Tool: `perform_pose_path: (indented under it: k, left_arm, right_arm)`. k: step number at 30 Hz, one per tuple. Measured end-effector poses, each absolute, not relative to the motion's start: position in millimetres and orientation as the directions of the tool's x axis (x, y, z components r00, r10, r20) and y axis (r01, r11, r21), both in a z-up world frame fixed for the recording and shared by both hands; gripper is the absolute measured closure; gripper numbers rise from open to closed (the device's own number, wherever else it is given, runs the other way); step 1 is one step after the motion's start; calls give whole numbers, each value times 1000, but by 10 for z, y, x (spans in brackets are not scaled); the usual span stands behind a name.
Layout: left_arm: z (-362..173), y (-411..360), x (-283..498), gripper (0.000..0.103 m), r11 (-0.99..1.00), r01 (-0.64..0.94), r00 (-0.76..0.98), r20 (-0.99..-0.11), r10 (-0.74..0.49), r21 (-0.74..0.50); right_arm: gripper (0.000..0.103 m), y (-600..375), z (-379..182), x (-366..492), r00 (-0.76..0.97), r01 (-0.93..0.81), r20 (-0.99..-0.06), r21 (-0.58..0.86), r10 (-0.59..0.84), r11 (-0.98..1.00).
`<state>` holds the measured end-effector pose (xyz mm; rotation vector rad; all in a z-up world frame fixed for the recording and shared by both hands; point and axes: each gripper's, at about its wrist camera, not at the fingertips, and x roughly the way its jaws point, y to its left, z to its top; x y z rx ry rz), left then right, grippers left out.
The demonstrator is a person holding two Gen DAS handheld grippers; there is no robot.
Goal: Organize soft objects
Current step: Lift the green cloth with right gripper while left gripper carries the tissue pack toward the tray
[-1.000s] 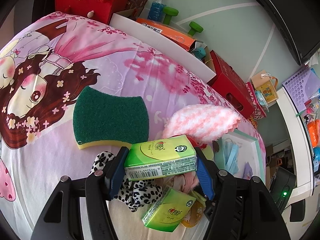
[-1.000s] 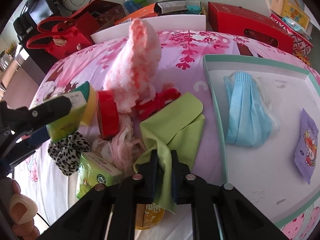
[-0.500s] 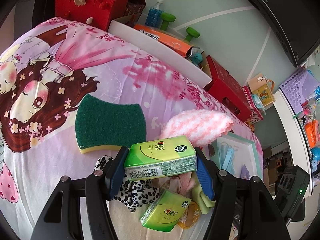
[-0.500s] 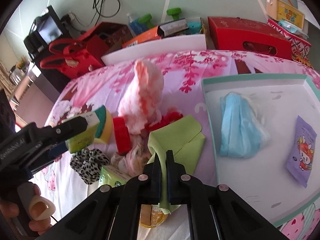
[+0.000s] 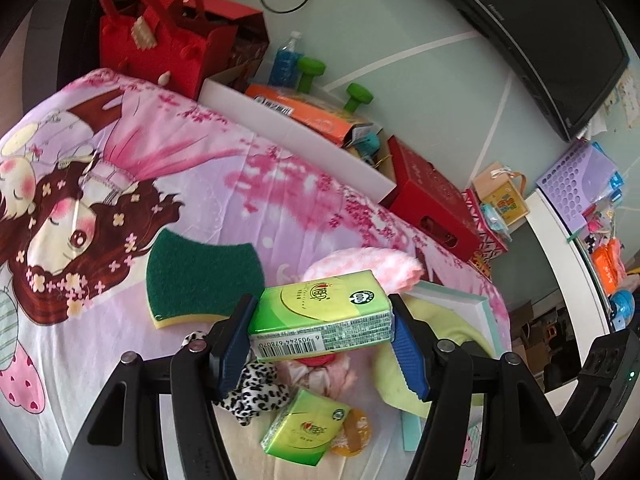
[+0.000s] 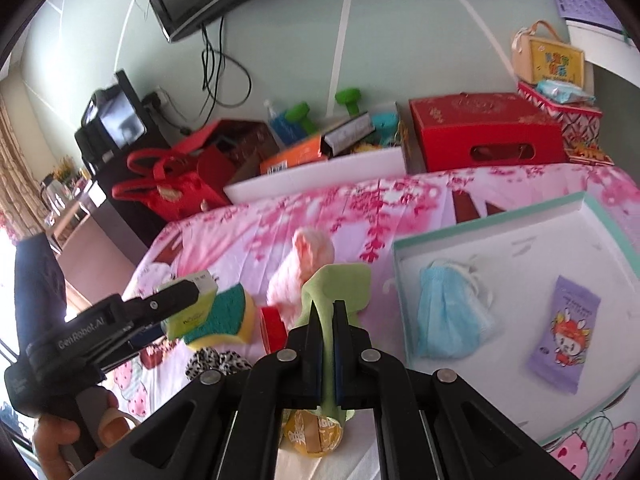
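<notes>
My left gripper (image 5: 320,320) is shut on a green tissue pack (image 5: 320,304), held above the pink bedspread; the right wrist view shows it from the side (image 6: 192,308). My right gripper (image 6: 328,320) is shut on a lime green cloth (image 6: 340,280), which hangs lifted between its pads. Below lie a green and yellow sponge (image 5: 200,276), a pink fluffy cloth (image 5: 360,268), a leopard scrunchie (image 5: 256,384) and a second tissue pack (image 5: 304,432). To the right, a white tray (image 6: 492,216) with a teal rim holds a blue face mask (image 6: 444,312) and a purple packet (image 6: 564,336).
A red roll (image 6: 272,328) and an orange round packet (image 6: 312,432) lie in the pile. Beyond the bed's far edge stand a red bag (image 5: 160,48), a white box (image 5: 296,136) with an orange carton, green dumbbells and a red box (image 6: 484,132).
My right gripper has risen and tilted up, drawing the green cloth off the bed. My left gripper has risen slightly with the tissue pack still in it.
</notes>
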<state>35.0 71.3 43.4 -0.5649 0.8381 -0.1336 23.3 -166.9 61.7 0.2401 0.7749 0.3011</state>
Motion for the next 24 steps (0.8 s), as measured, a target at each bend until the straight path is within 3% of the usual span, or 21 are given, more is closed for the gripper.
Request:
perform_pose_path:
  k: [14,24]
  left_arm:
    - [700,313,330,37,874,21,699,-618,-359,-485]
    - [638,-387,461,37,875,171,648,-618,-446,-453]
  right_arm:
    - [99,-2329,982,2,803,-56,-536,371,263,927]
    - [99,-3036,1024,-223,846,188,-533,330,17,925]
